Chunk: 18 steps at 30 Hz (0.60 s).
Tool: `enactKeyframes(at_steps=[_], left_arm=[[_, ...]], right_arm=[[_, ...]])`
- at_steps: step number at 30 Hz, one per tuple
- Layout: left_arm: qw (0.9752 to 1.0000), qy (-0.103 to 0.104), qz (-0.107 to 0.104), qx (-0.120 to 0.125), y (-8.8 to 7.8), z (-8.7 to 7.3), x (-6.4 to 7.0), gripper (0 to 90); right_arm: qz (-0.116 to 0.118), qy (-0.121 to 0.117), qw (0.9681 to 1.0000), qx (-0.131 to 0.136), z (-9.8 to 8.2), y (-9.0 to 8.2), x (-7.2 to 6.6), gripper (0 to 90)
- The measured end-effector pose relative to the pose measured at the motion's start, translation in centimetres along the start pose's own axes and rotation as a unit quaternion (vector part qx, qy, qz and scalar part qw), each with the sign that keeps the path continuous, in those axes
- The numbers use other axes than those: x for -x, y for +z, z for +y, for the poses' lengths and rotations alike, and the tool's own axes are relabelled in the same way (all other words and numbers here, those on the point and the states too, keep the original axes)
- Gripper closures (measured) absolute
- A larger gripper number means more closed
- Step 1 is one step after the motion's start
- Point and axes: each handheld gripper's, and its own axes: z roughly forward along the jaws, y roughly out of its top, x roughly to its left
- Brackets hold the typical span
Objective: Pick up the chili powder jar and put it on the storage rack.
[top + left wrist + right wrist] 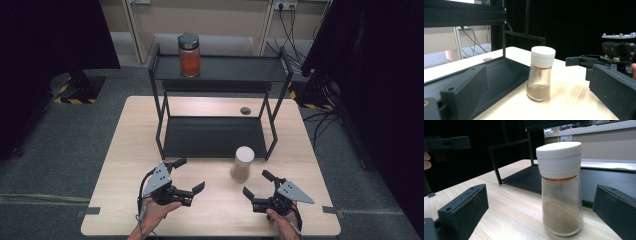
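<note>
A glass shaker with a white lid and brown powder in its lower part stands upright on the wooden table, just in front of the black two-tier rack. My right gripper is open close behind the shaker, which stands between its jaws without touching them. My left gripper is open too, further left, and points at the shaker across bare table. A jar of orange-red contents with a dark lid stands on the rack's top shelf.
The rack's lower shelf is bare and lies level with the table. A small dark round grommet sits in the table behind the rack. Grey floor, cables and dark curtains surround the table.
</note>
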Motion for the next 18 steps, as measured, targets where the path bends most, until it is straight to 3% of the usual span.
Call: enactKeyframes(at_steps=[18], left_arm=[[0.9999, 0.012, -0.009, -0.008, -0.3, -2.4, 0.7, 1.7]], right_arm=[[-0.001, -0.002, 1.0, 0.002, 0.0, -0.1, 0.0, 0.4]])
